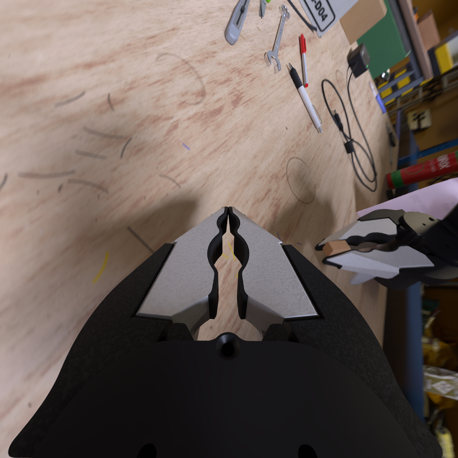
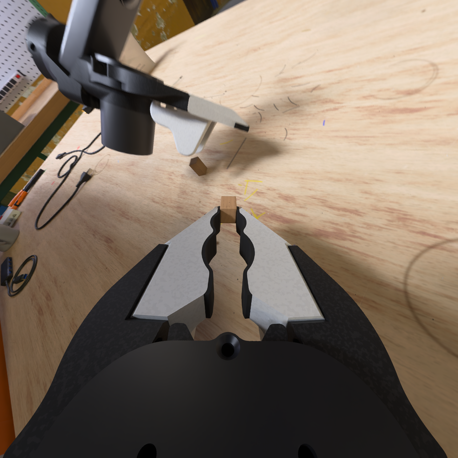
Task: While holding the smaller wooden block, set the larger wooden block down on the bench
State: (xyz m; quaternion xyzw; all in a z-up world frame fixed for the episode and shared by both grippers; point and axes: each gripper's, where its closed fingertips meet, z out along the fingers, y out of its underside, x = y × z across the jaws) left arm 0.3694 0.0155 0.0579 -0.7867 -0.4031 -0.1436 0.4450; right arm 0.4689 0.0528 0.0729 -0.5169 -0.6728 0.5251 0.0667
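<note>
My right gripper (image 2: pixel 228 212) is shut on a light wooden block (image 2: pixel 228 207) at its fingertips and holds it just above the plywood bench (image 2: pixel 347 173). In the left wrist view this gripper (image 1: pixel 322 251) and its block (image 1: pixel 337 247) are at the right. A darker brown wooden block (image 2: pixel 198 168) lies on the bench, free of both grippers, below my left gripper's body. My left gripper (image 1: pixel 228 208) is shut and empty above the bench; it also shows in the right wrist view (image 2: pixel 244 127). The dark block is hidden in the left wrist view.
A wrench (image 1: pixel 276 41), a red pen (image 1: pixel 303 59), a black-and-white pen (image 1: pixel 306 99), a grey utility knife (image 1: pixel 236 23) and a coiled black cable (image 1: pixel 352 138) lie near the bench's far edge. More cables (image 2: pixel 62 188) lie at the left in the right wrist view.
</note>
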